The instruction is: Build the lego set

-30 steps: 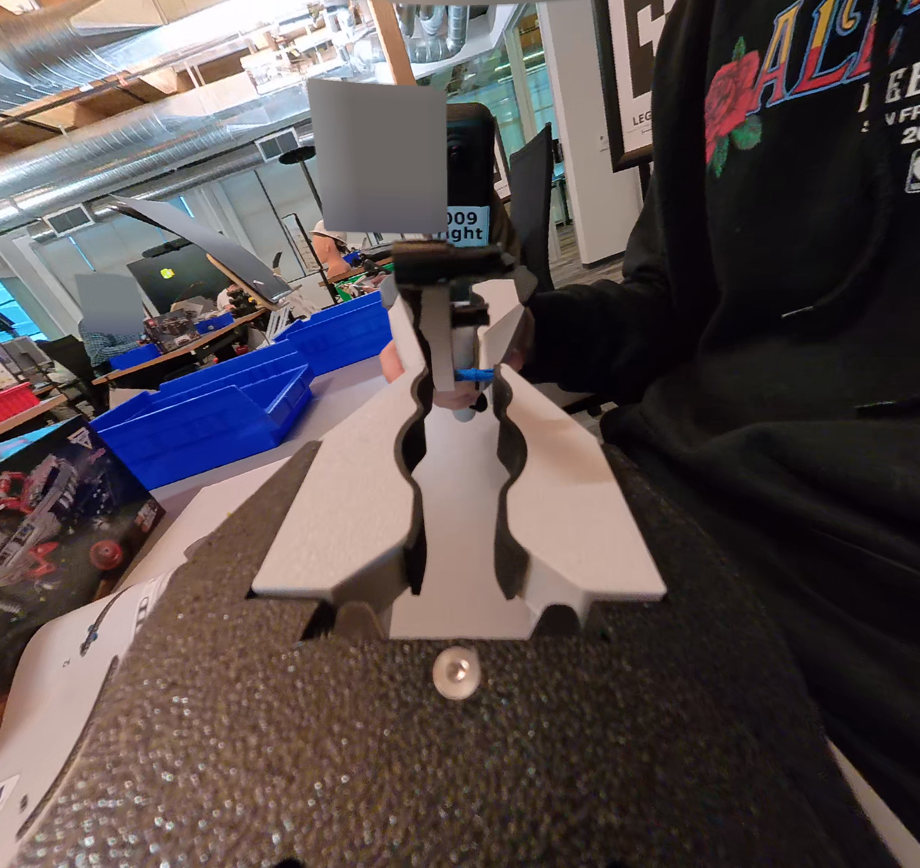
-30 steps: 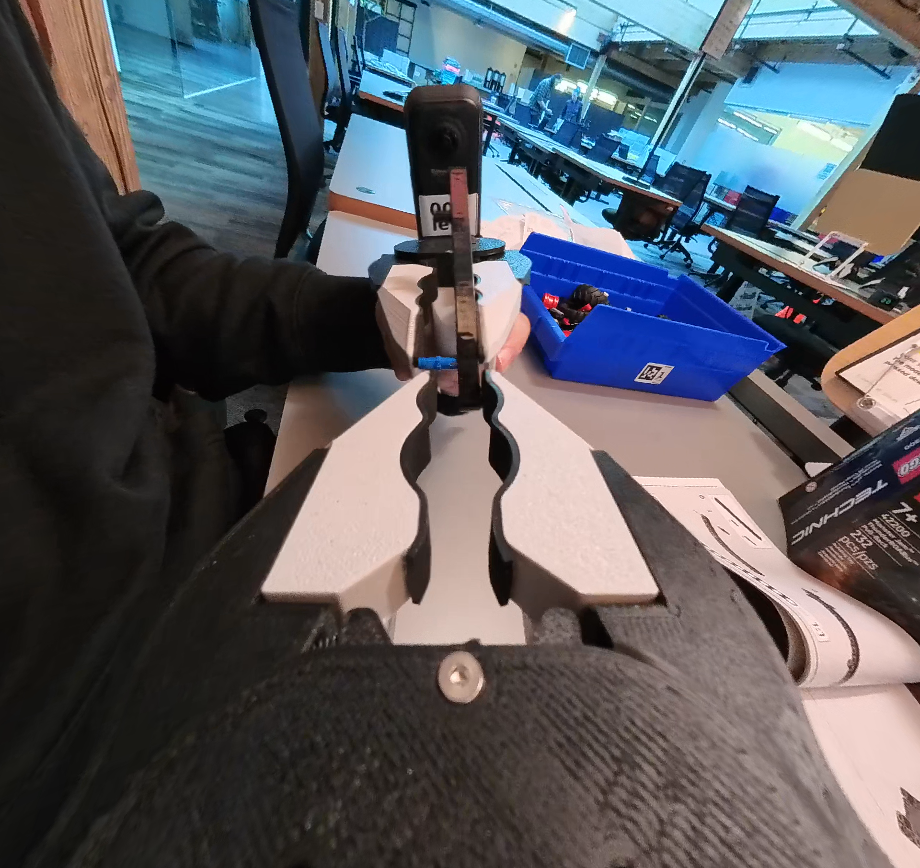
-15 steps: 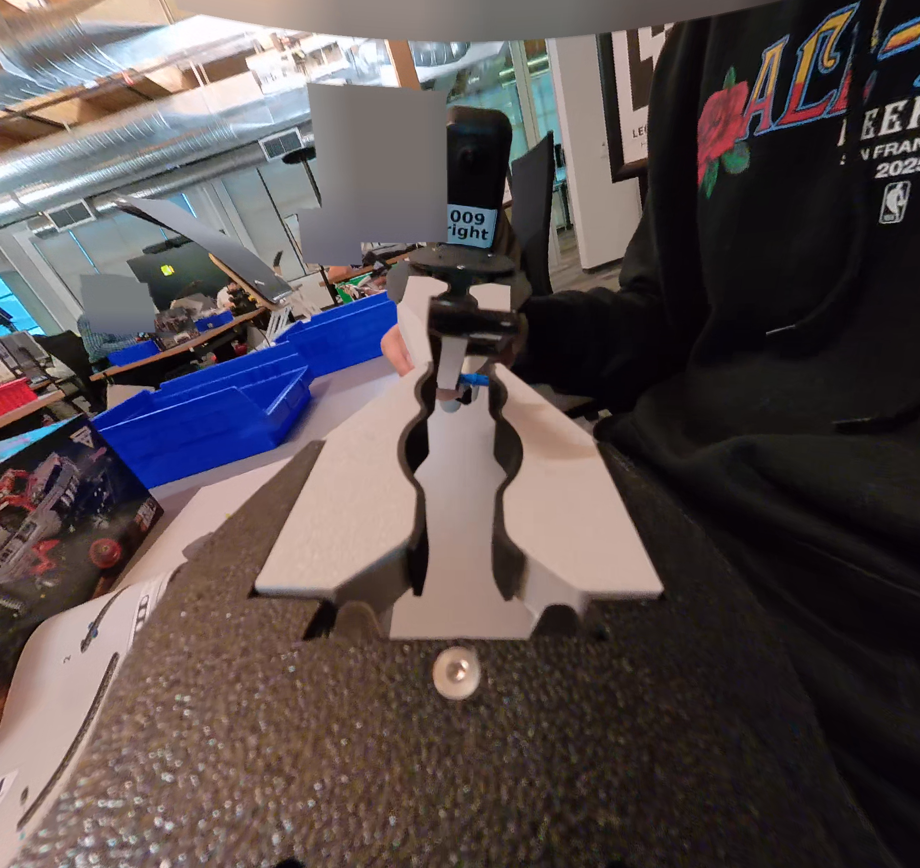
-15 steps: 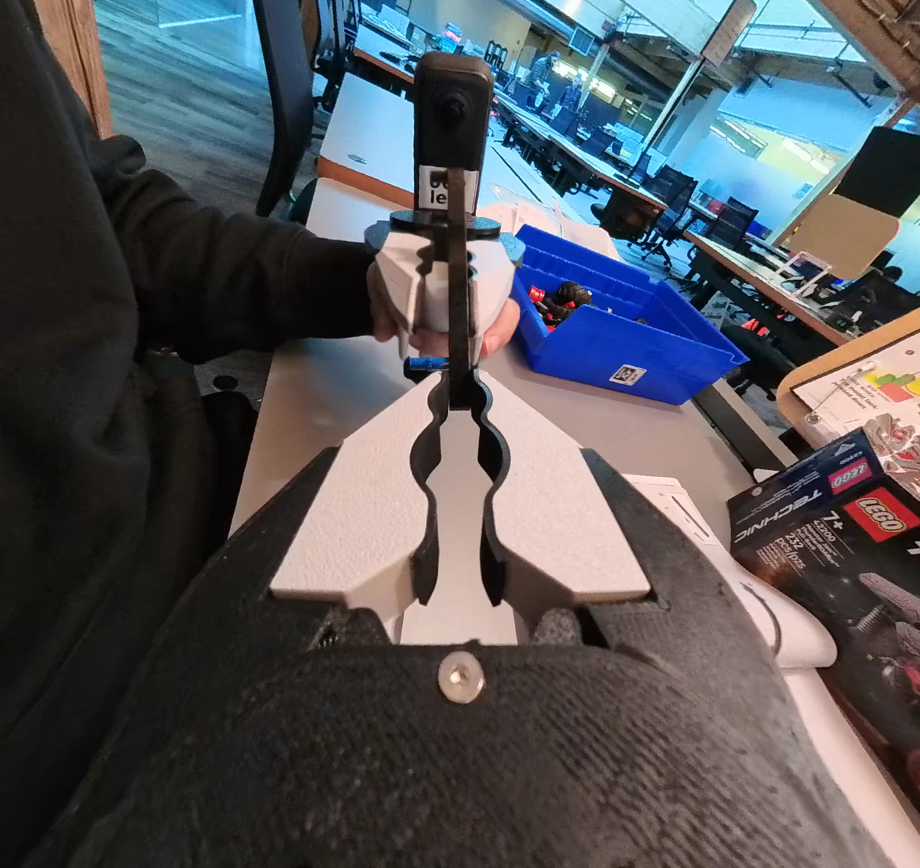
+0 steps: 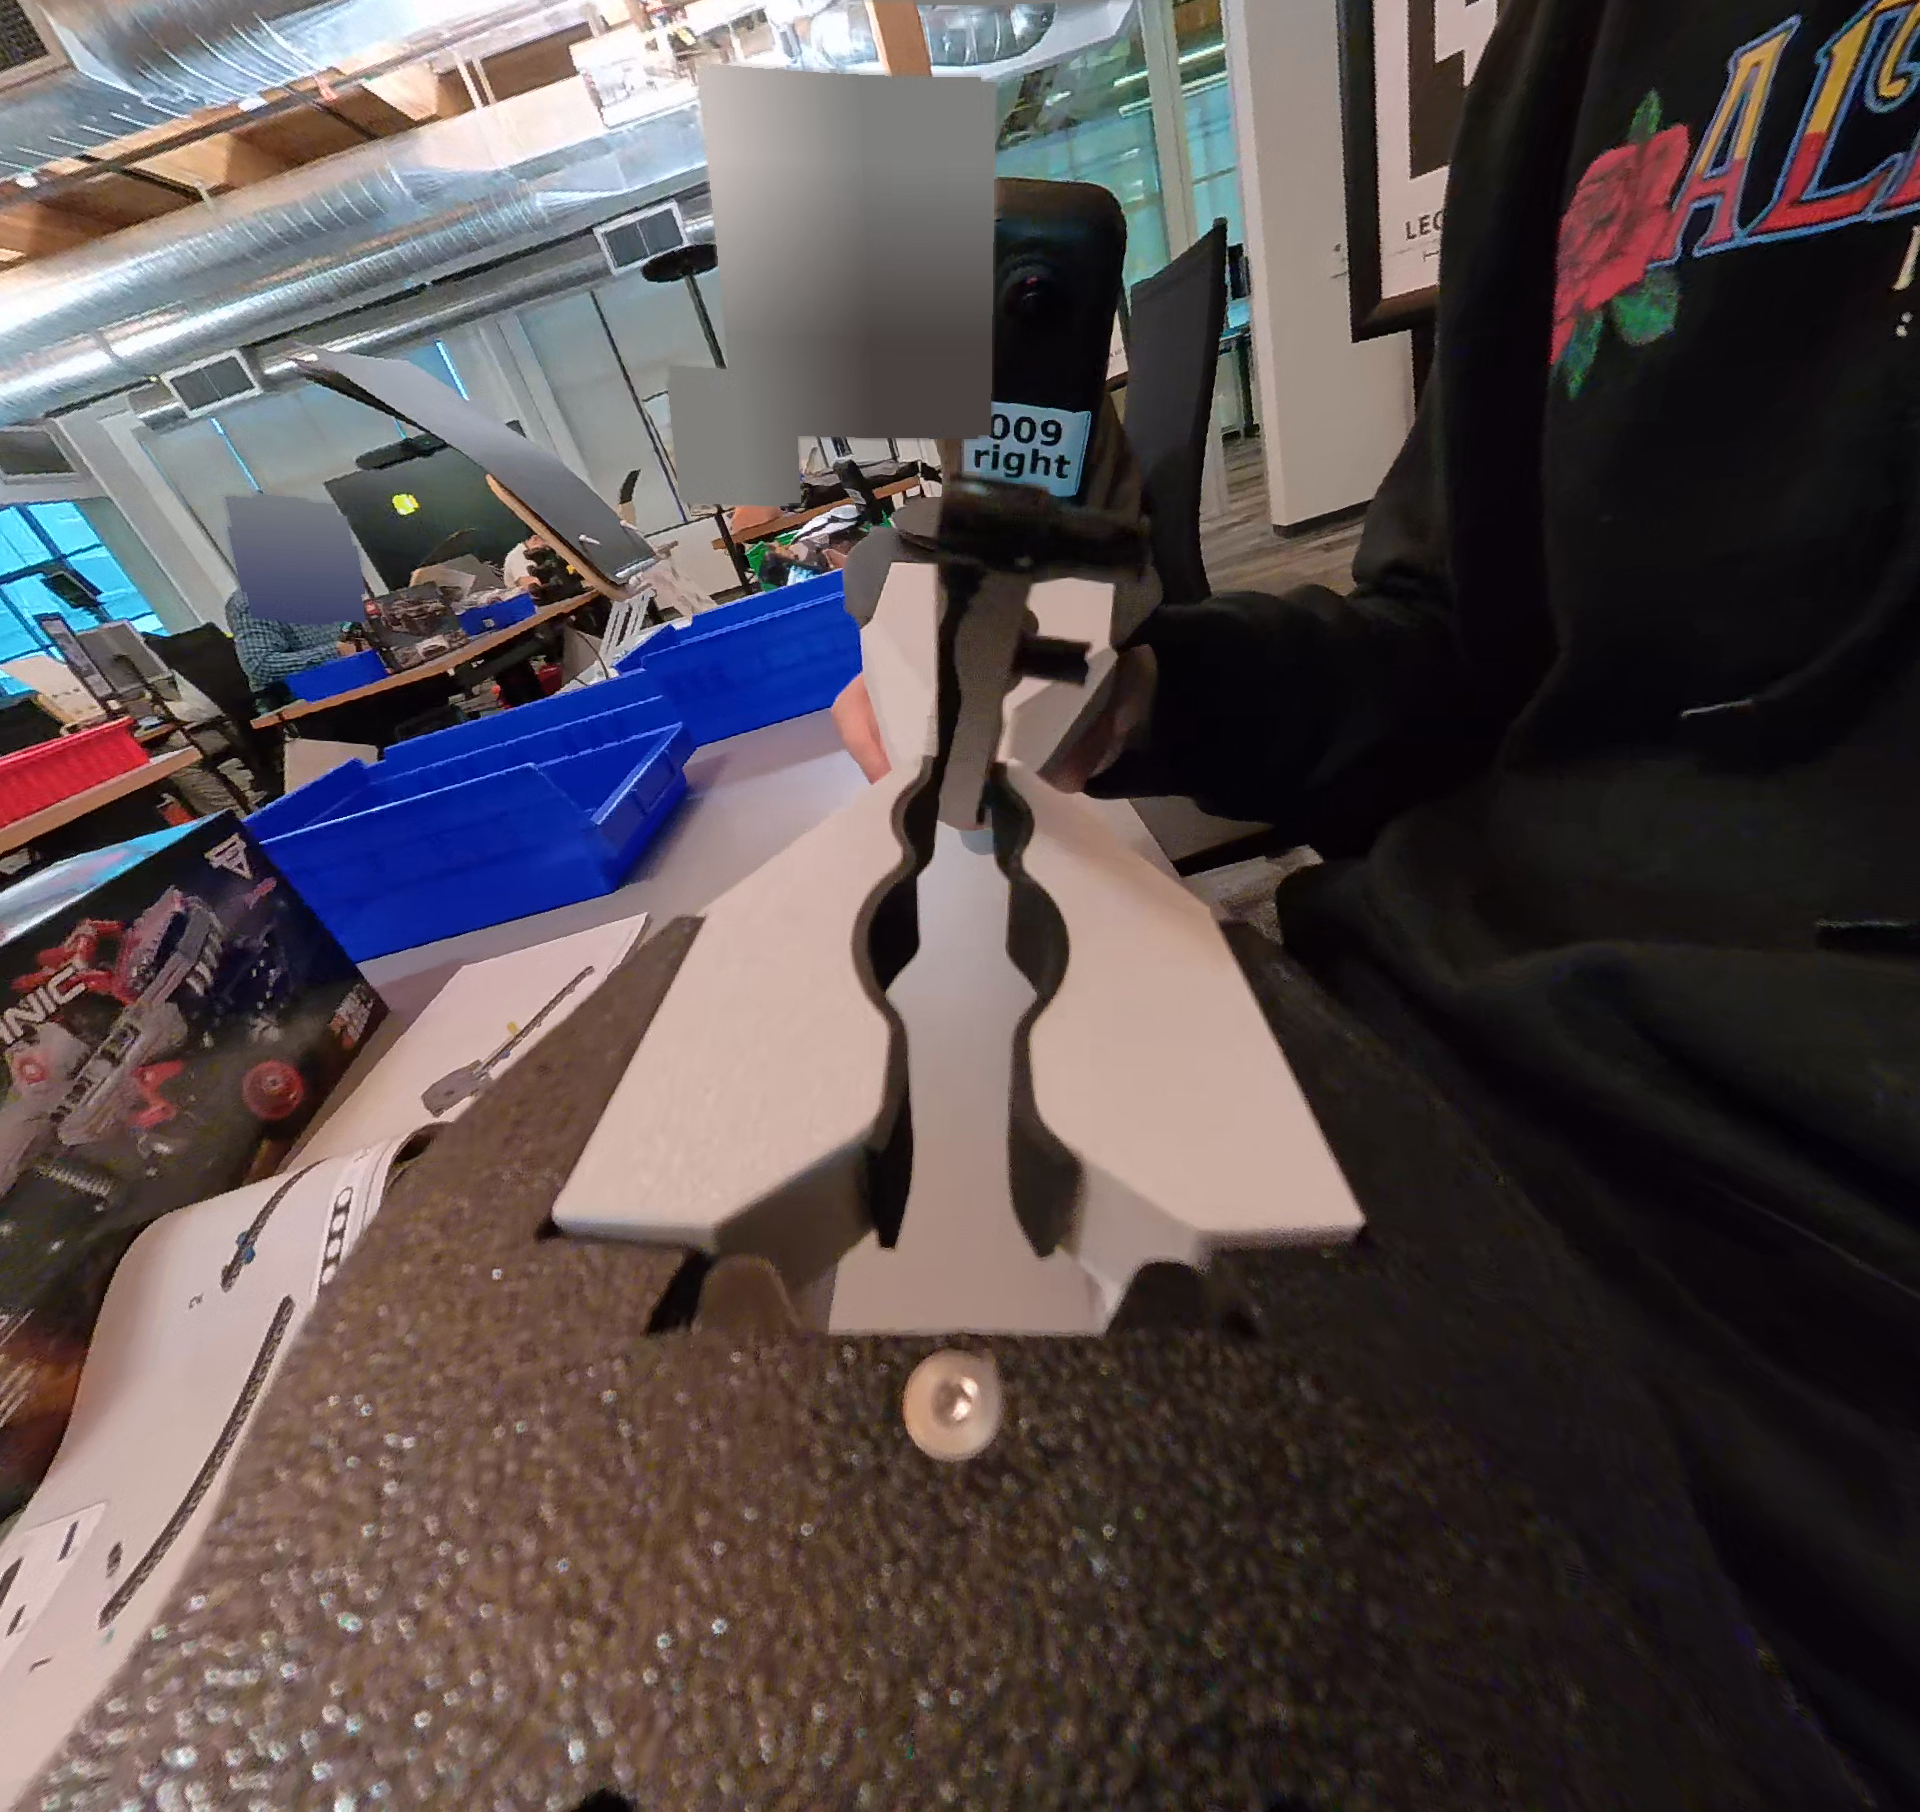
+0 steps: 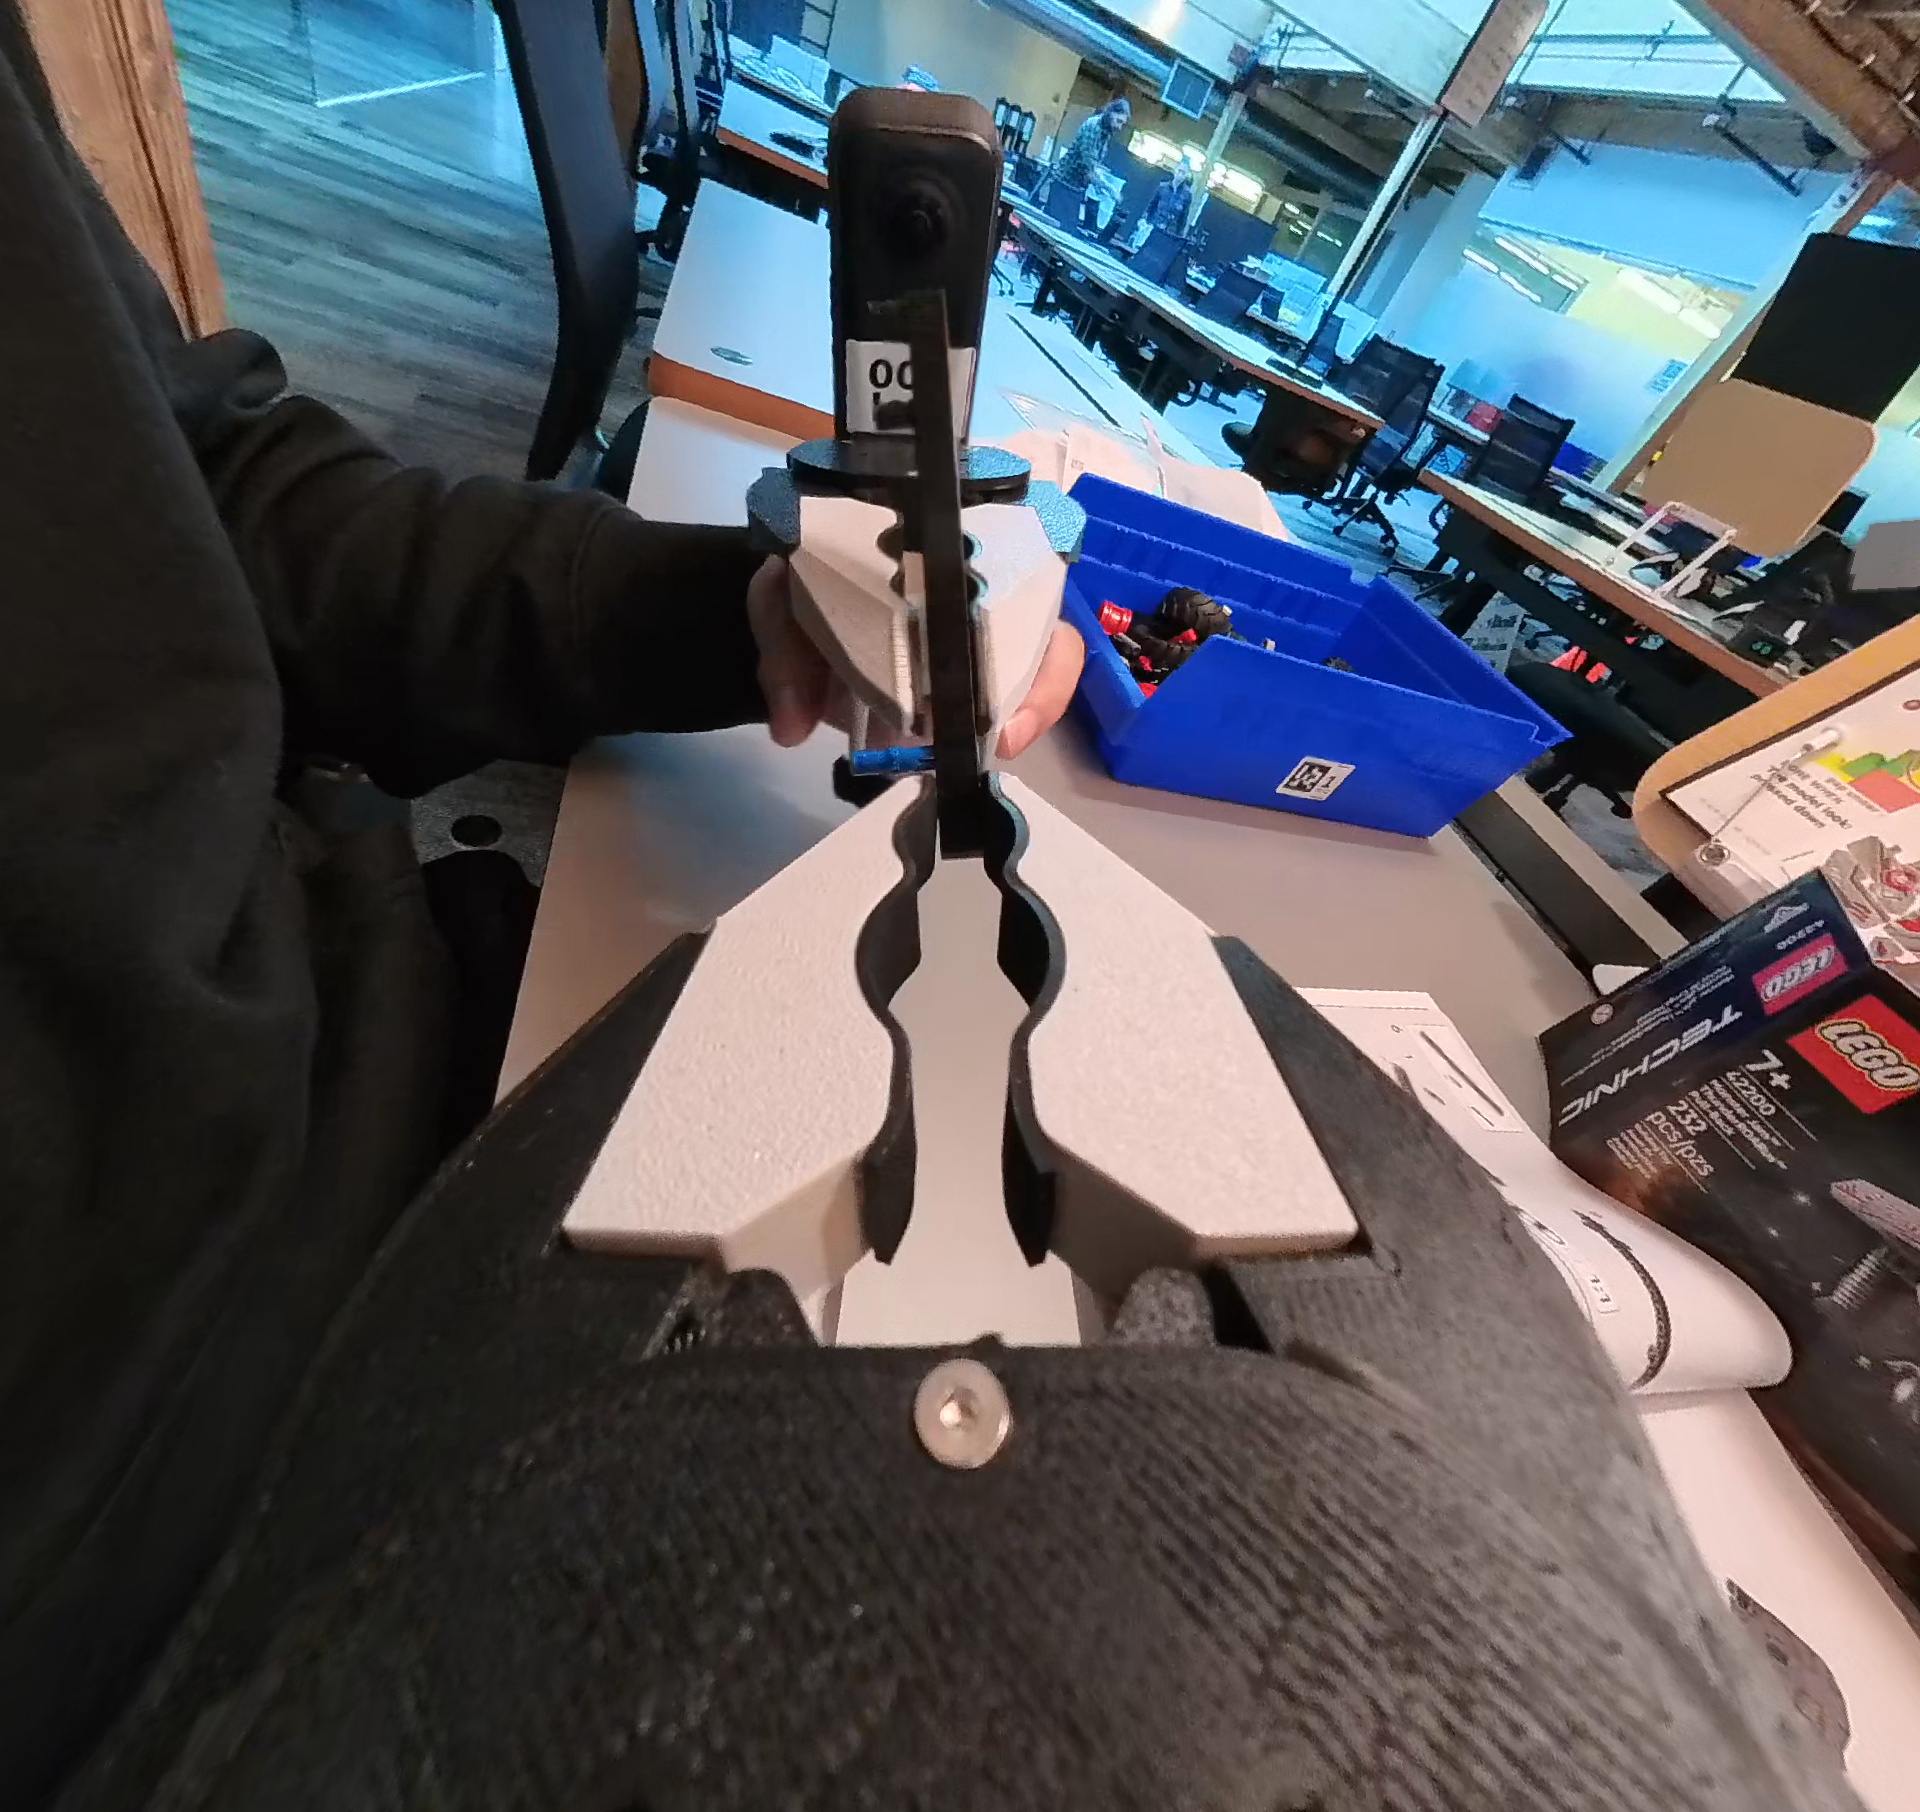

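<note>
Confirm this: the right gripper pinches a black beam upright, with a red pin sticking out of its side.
One thing is wrong. The pin is blue, not red, as the right wrist view shows. The rest holds: the right gripper pinches the black beam upright, with the pin sticking out of its side.

The two grippers face each other tip to tip above the table [image 6: 1195, 889], leaving no room between them. On the far side stands a blue bin [image 6: 1299, 713] holding parts; a set box [image 6: 1766, 1087] and the open instruction booklet [image 6: 1683, 1295] crowd the near edge, with bare tabletop between bin and booklet
</note>
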Demonstrator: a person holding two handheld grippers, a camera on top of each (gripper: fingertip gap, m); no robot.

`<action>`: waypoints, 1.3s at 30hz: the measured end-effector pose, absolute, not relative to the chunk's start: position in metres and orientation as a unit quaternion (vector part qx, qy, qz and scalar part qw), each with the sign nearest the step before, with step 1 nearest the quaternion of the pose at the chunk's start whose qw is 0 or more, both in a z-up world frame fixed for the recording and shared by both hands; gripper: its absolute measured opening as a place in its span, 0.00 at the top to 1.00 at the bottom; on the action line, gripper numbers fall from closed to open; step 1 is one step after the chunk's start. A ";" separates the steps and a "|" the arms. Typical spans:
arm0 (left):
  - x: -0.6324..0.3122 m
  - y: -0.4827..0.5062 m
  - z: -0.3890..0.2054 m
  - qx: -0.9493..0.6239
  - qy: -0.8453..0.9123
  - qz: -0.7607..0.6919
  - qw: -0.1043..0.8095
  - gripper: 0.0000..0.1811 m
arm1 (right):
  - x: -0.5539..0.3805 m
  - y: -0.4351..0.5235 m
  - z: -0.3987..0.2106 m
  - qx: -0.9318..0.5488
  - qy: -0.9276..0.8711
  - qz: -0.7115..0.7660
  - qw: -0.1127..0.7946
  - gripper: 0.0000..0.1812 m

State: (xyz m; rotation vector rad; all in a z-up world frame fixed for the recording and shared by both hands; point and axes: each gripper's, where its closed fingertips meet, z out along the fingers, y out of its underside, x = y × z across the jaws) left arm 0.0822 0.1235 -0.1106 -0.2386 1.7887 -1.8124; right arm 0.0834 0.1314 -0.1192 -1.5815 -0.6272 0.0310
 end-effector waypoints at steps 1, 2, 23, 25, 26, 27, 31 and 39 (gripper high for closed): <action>0.081 0.122 -0.111 -0.091 0.672 -0.681 0.275 0.95 | 0.083 0.131 -0.120 -0.700 -0.278 0.015 0.658 0.97; 0.078 0.121 -0.113 -0.090 0.678 -0.682 0.257 0.93 | 0.082 0.131 -0.121 -0.702 -0.281 0.019 0.654 0.97; 0.078 0.116 -0.107 -0.075 0.682 -0.663 0.300 0.80 | 0.089 0.133 -0.110 -0.697 -0.226 0.052 0.678 0.97; 0.077 0.117 -0.106 -0.071 0.681 -0.663 0.302 0.80 | 0.086 0.133 -0.110 -0.695 -0.228 0.058 0.679 0.97; 0.077 0.118 -0.106 -0.071 0.680 -0.662 0.305 0.82 | 0.085 0.134 -0.110 -0.695 -0.227 0.059 0.680 0.97; 0.078 0.119 -0.106 -0.072 0.680 -0.661 0.309 0.83 | 0.085 0.134 -0.111 -0.697 -0.227 0.060 0.678 0.97; 0.081 0.122 -0.105 -0.082 0.680 -0.656 0.317 0.89 | 0.084 0.135 -0.111 -0.699 -0.226 0.060 0.676 0.96; 0.082 0.124 -0.106 -0.085 0.680 -0.654 0.320 0.89 | 0.086 0.136 -0.111 -0.699 -0.219 0.058 0.679 0.96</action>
